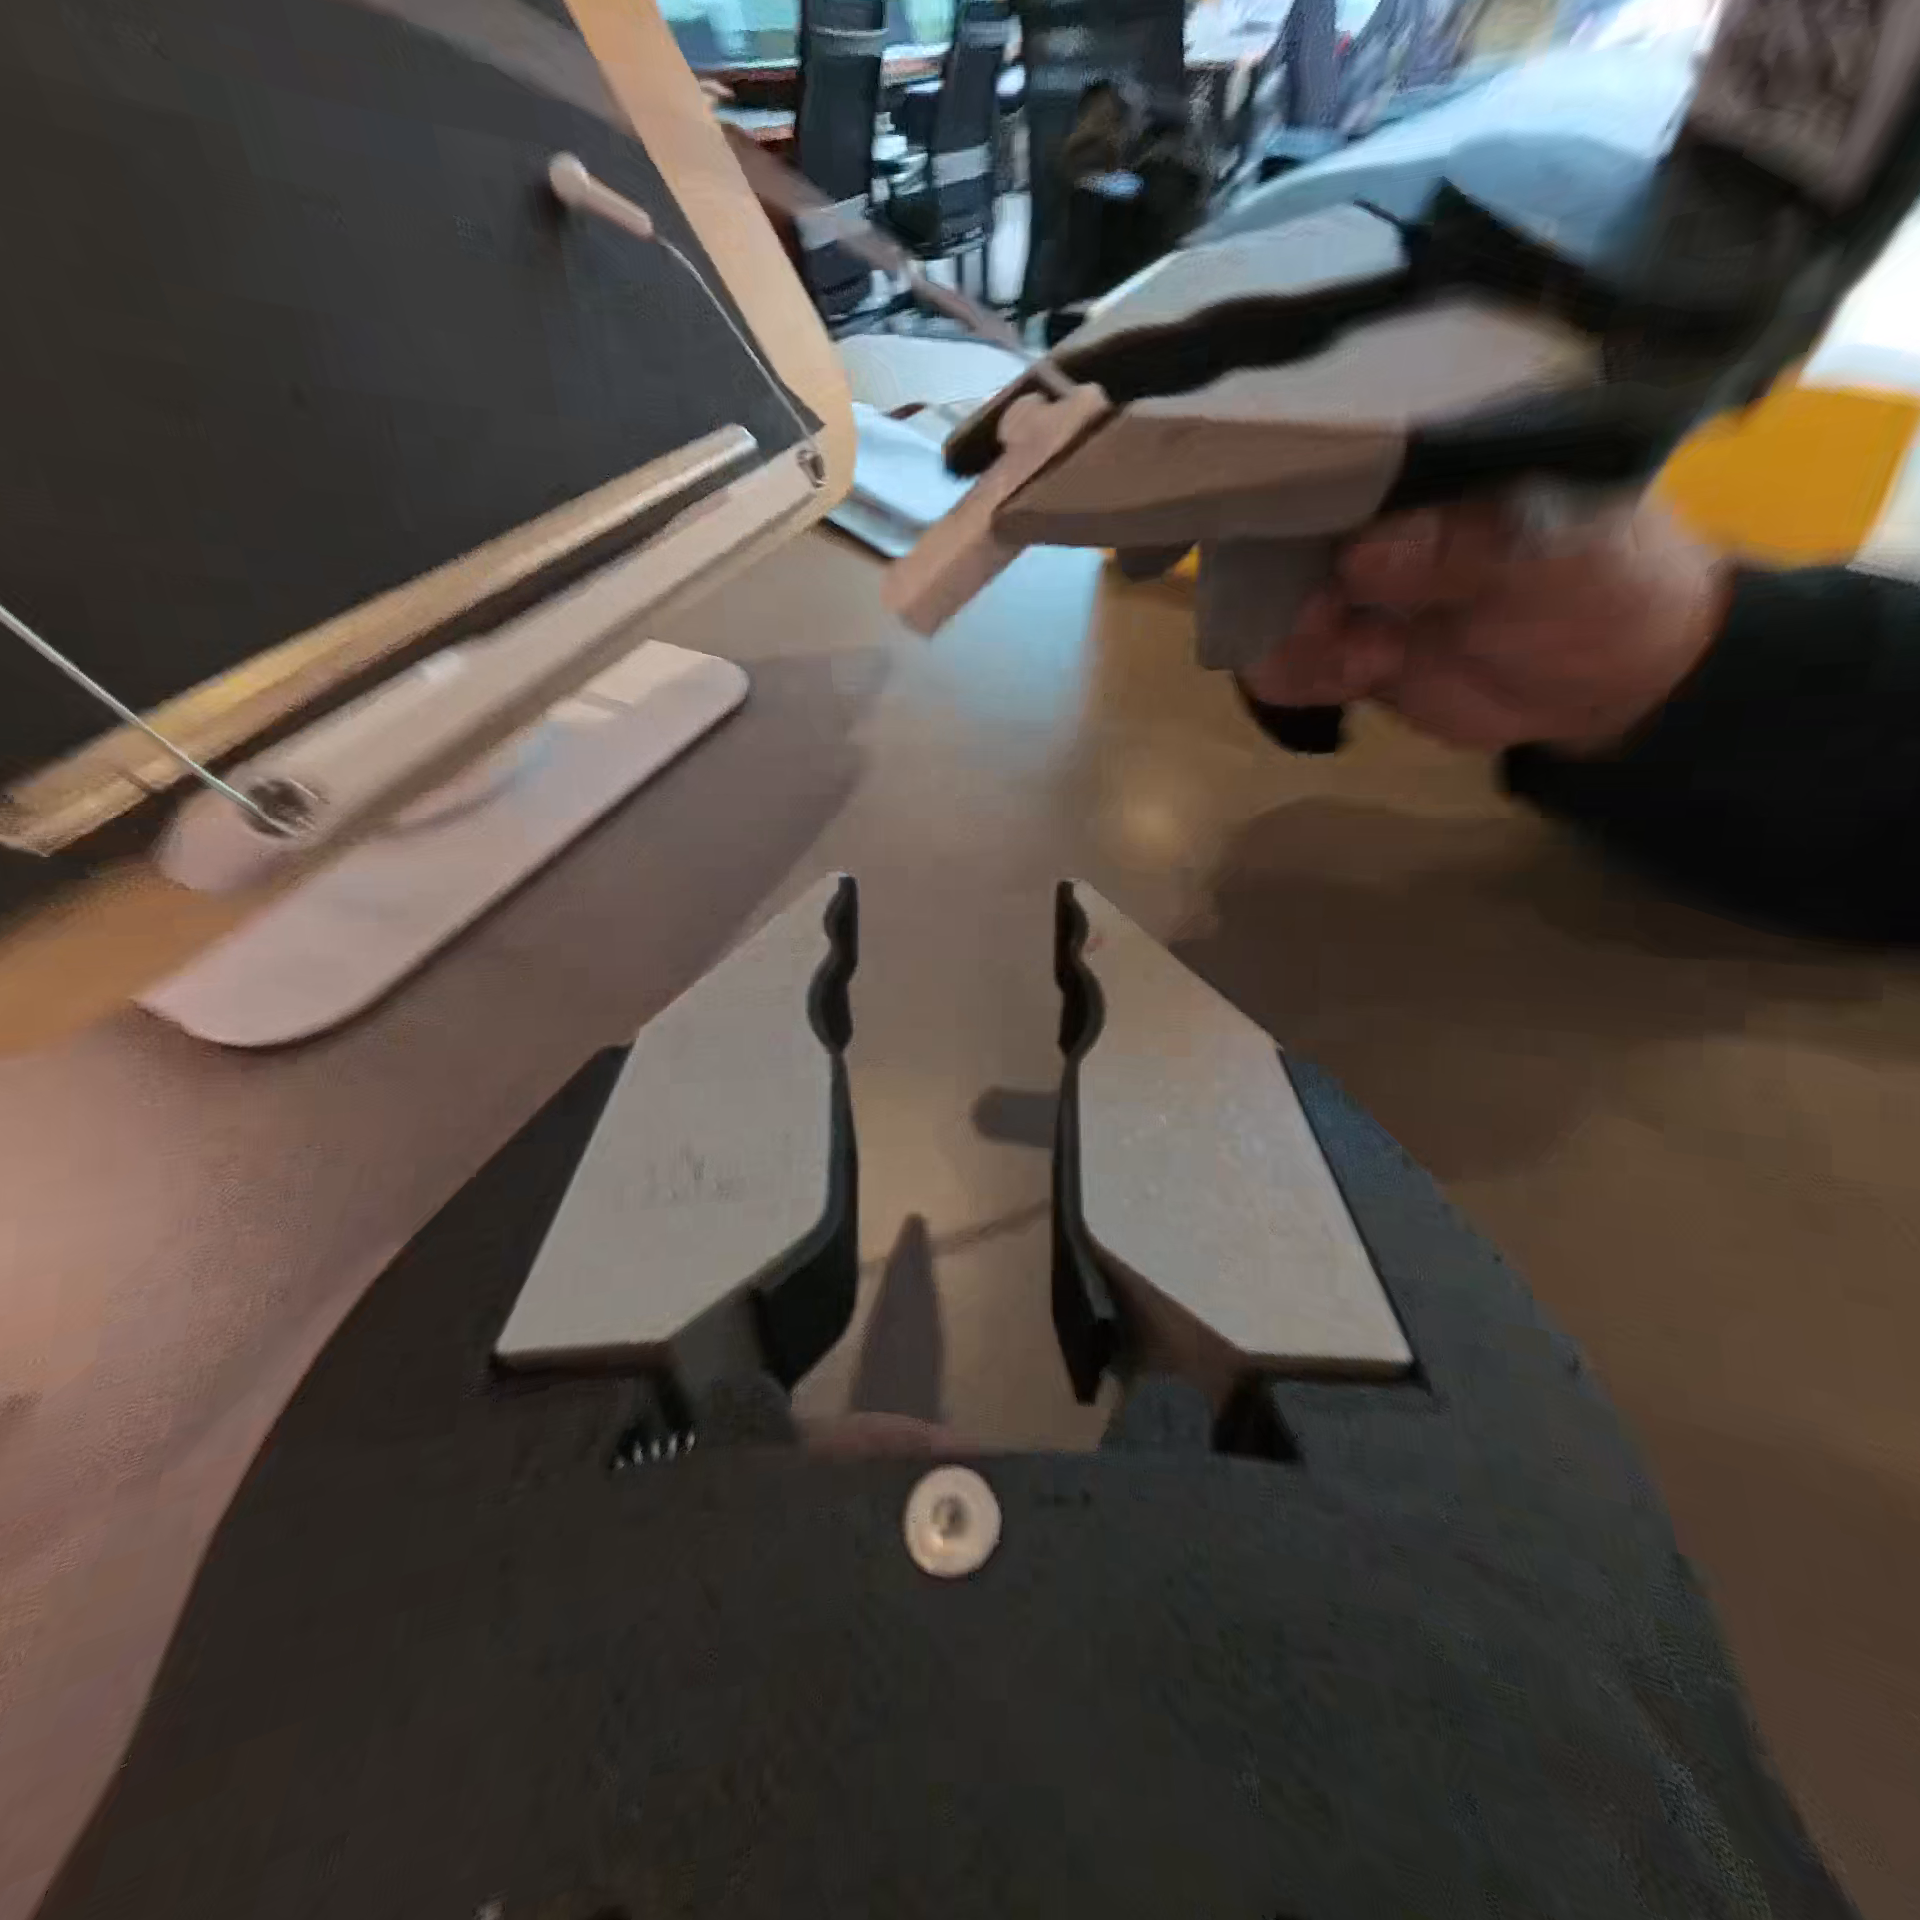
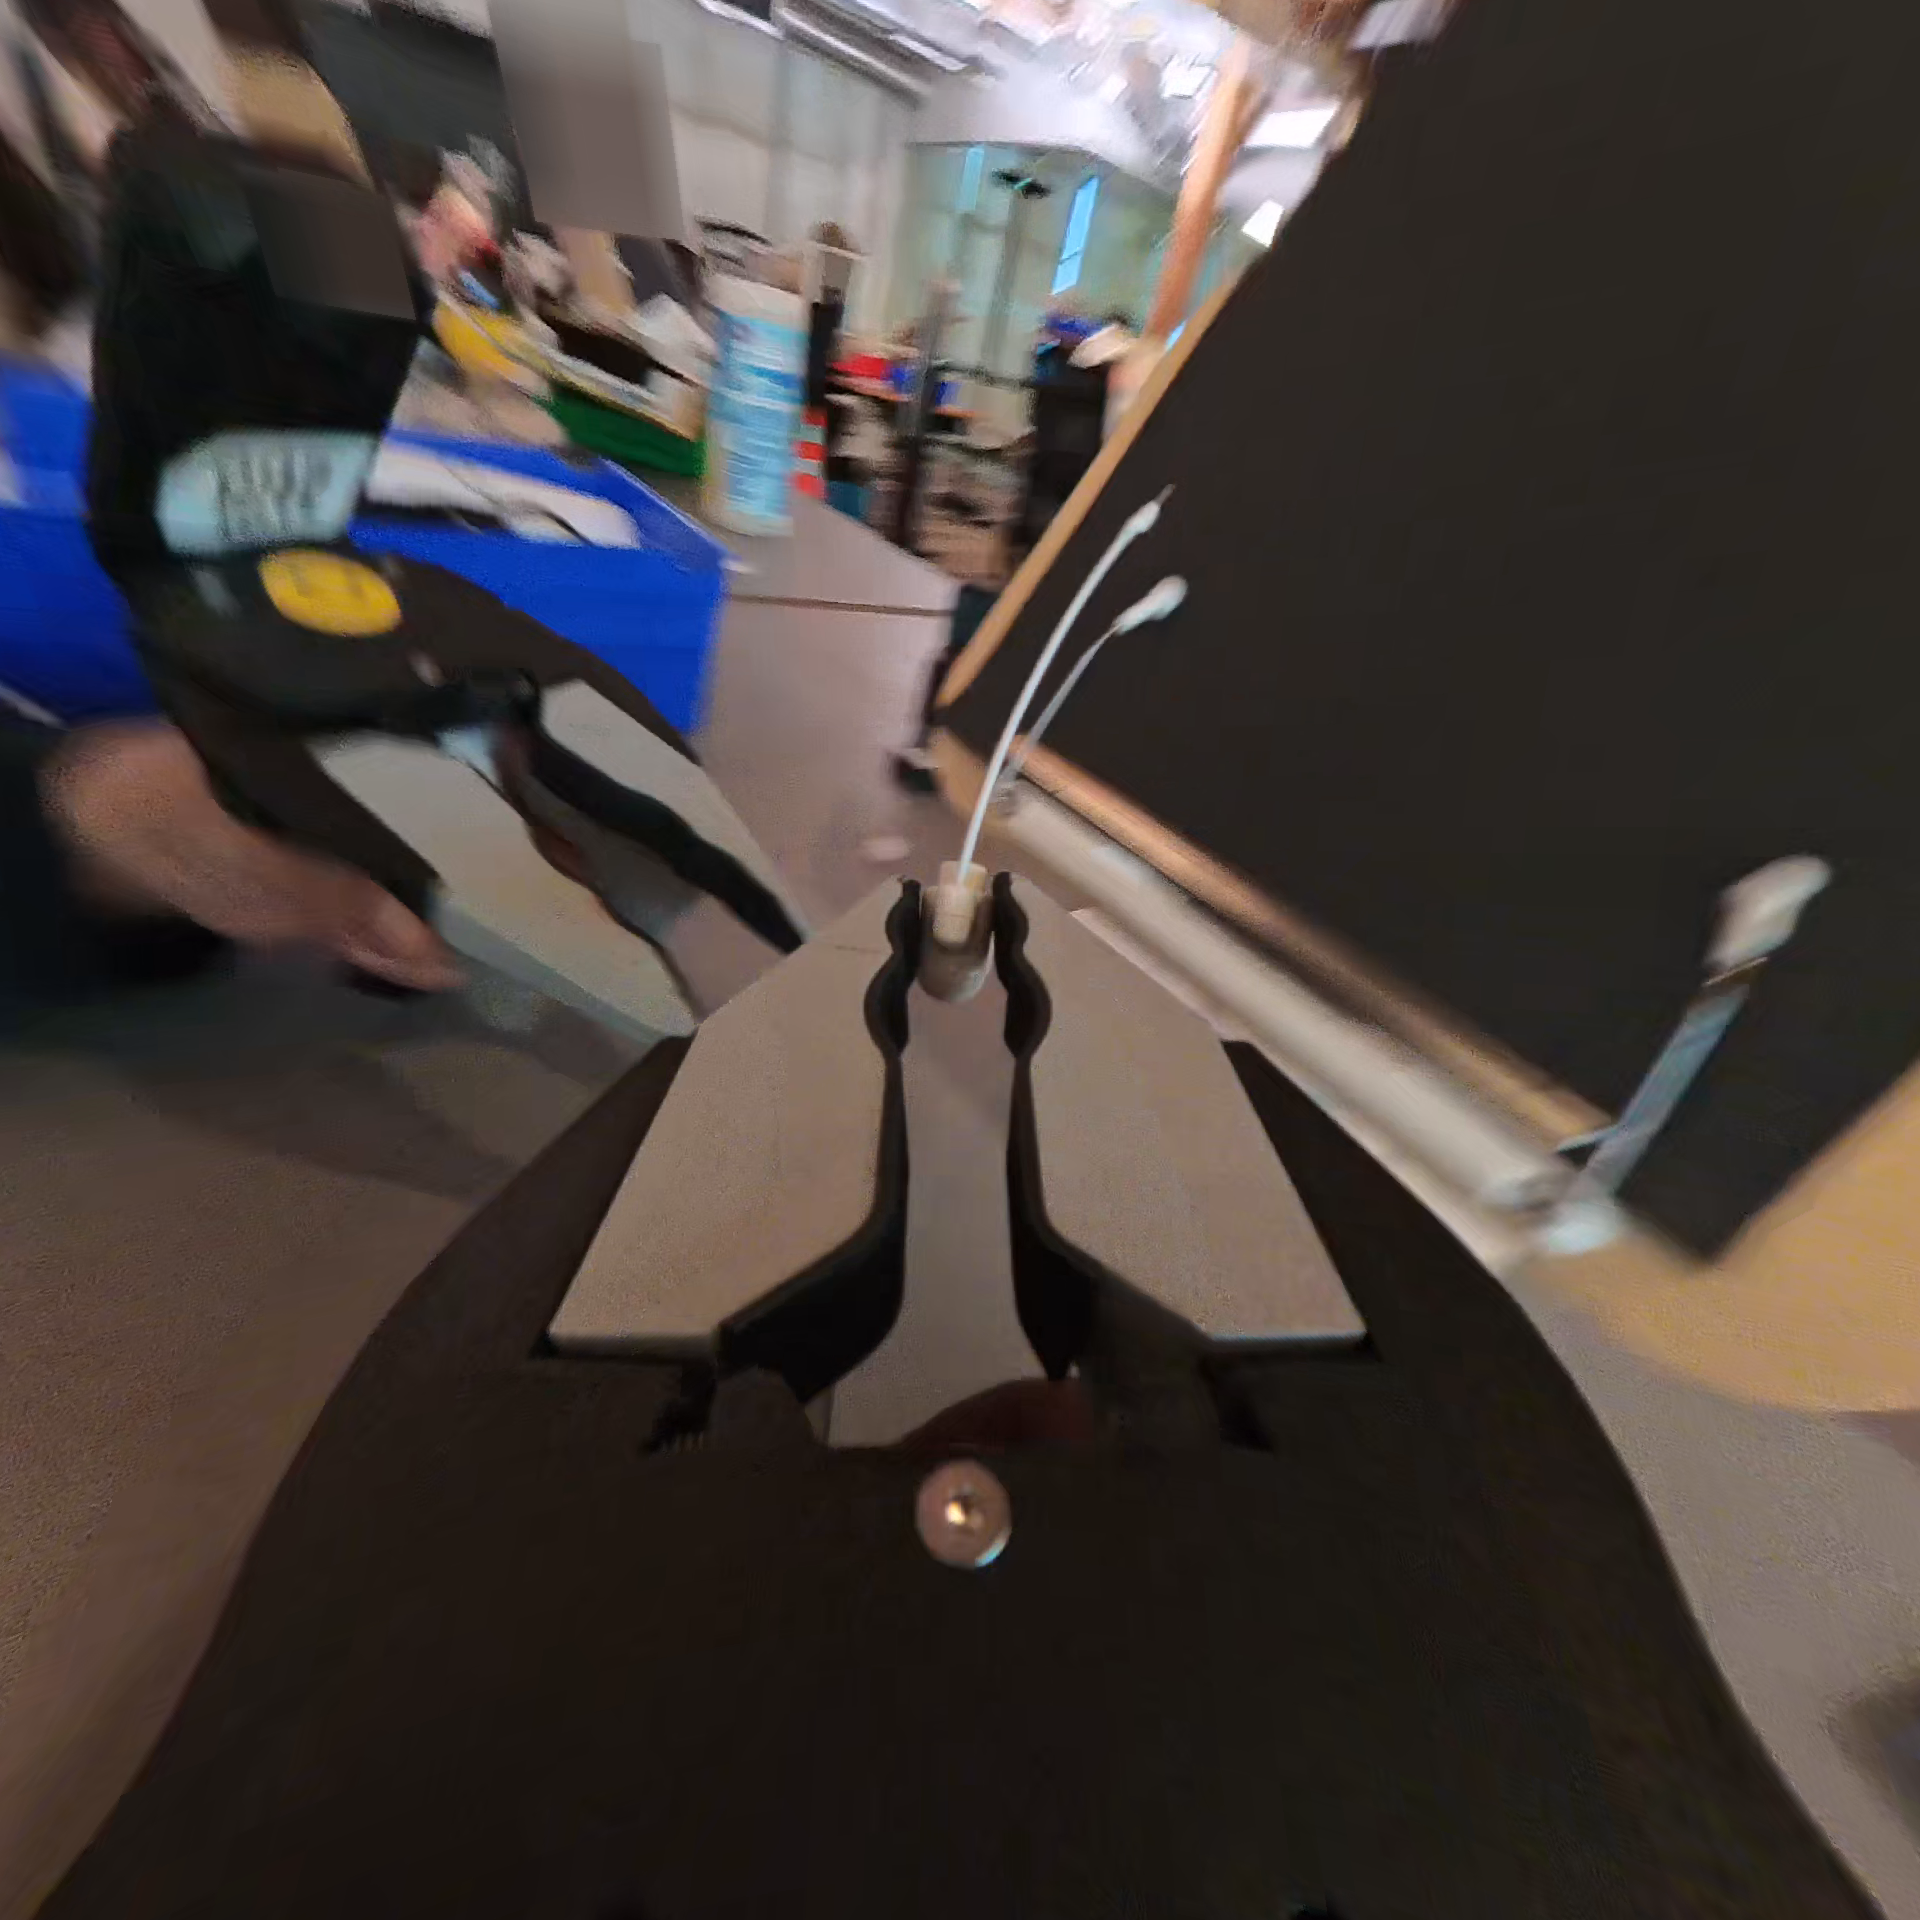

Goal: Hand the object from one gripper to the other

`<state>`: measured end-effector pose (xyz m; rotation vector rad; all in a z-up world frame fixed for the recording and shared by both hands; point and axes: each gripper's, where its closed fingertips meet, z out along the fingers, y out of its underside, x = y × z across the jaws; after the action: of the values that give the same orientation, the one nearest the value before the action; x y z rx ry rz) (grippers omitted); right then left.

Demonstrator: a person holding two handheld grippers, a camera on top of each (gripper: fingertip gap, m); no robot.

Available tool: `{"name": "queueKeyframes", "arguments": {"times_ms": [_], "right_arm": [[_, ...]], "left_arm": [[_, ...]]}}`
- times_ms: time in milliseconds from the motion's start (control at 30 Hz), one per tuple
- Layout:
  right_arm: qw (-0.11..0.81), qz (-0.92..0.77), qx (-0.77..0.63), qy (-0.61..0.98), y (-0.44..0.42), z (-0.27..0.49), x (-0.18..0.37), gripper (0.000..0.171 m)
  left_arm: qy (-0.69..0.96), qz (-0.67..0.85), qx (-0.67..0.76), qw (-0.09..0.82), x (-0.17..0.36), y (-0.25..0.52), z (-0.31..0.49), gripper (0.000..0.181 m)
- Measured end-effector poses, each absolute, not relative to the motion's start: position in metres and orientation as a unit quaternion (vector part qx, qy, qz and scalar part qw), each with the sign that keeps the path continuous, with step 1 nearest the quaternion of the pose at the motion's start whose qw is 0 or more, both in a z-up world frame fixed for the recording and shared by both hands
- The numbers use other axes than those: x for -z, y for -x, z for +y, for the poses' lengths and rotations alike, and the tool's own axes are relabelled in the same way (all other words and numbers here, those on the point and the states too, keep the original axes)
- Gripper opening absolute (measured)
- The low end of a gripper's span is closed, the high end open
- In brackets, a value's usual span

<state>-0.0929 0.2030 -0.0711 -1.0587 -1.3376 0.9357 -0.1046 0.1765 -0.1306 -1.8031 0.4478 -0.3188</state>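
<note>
My right gripper (image 2: 954, 902) is shut on a small white plug (image 2: 956, 951) at the end of a thin white cable (image 2: 1049, 675) that curves up towards a black panel. In the left wrist view the right gripper (image 1: 1013, 442) hangs at upper right with the pale plug (image 1: 951, 545) sticking out of its tips, above the table. My left gripper (image 1: 956, 935) is open and empty, low over the brown table (image 1: 1039, 727), below and nearer than the plug. The left gripper also shows in the right wrist view (image 2: 743, 971), at left, jaws apart.
A black panel with a wooden edge (image 1: 312, 312) on a pale flat base (image 1: 468, 831) stands at left, with thin cables on it; it fills the right of the right wrist view (image 2: 1558, 520). A hand (image 1: 1455, 644) holds the right gripper. A blue table (image 2: 582, 582) lies behind.
</note>
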Motion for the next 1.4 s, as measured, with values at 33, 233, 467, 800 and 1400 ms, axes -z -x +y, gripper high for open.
{"name": "queueKeyframes", "arguments": {"times_ms": [33,233,467,800,1400], "right_arm": [[0.619,-0.591,-0.328,0.400,0.089,0.200,0.067,0.011],[0.716,-0.643,-0.170,0.209,0.095,0.153,0.070,0.011],[0.597,-0.626,-0.356,0.353,0.097,0.156,0.069,0.011],[0.214,-0.477,-0.613,0.592,0.090,0.181,0.088,0.011],[0.290,-0.599,-0.492,0.562,0.082,0.185,0.109,0.047]], "left_arm": [[0.771,0.169,0.195,0.582,0.127,0.102,0.175,0.040],[0.701,0.062,0.396,0.590,0.095,0.116,0.168,0.037],[0.718,0.170,0.224,0.637,0.092,0.120,0.163,0.044],[0.612,0.431,-0.300,0.591,0.121,0.091,0.169,0.043],[0.707,0.279,0.010,0.649,0.107,0.098,0.168,0.013]]}}
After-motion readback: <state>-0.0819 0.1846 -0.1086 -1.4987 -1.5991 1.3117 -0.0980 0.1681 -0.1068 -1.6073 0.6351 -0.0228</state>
